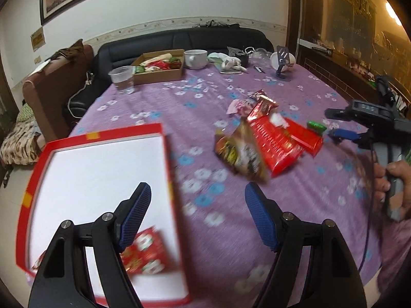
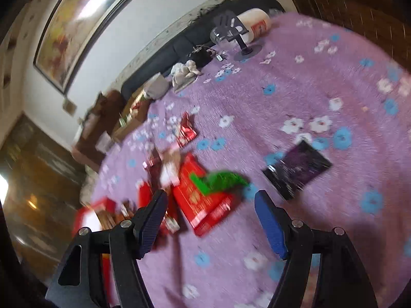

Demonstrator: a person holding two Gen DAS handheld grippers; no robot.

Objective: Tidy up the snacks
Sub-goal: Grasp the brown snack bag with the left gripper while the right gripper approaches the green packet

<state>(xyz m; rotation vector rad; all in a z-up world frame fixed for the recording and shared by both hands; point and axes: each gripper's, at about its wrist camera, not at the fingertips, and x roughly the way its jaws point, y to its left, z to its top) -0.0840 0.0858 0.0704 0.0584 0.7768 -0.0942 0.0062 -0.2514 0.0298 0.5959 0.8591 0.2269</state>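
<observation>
Worktop: a table (image 1: 231, 231) under a purple cloth printed with white and blue flowers; a dark sofa stands behind it.
Red box: a shallow red-rimmed box (image 1: 164, 159) with a white floor lies at the near left of the worktop in the left wrist view; one red snack packet (image 1: 147, 252) lies inside, near its front edge.
Snack pile: loose packets lie mid-worktop, right of the box and apart from it: a brown-and-green bag (image 1: 240, 154), a long red packet (image 1: 276, 142) partly overlapping it, a flat red pack (image 1: 307, 136) and a small green wrapper (image 1: 316, 126) at the far right.
Purple packet: a dark purple packet (image 2: 298, 166) lies alone, right of the pile in the right wrist view.
Left gripper: the left gripper (image 1: 197, 210) hangs above the box's right rim and the cloth; its fingers (image 1: 137, 210) are spread, with nothing between them.
Right gripper: the right gripper (image 2: 210, 218) is held in a hand (image 1: 394, 179) at the right edge of the worktop; its fingers (image 2: 268, 220) are parted and grasp nothing, with the flat red pack and green wrapper lying on the cloth beyond the tips.
Background items: a brown cardboard tray (image 1: 159, 75) of snacks, a clear plastic cup (image 1: 122, 79) and a white mug (image 1: 195, 58) stand at the far edge.
Image quality: both views are motion-blurred, the right more so.
</observation>
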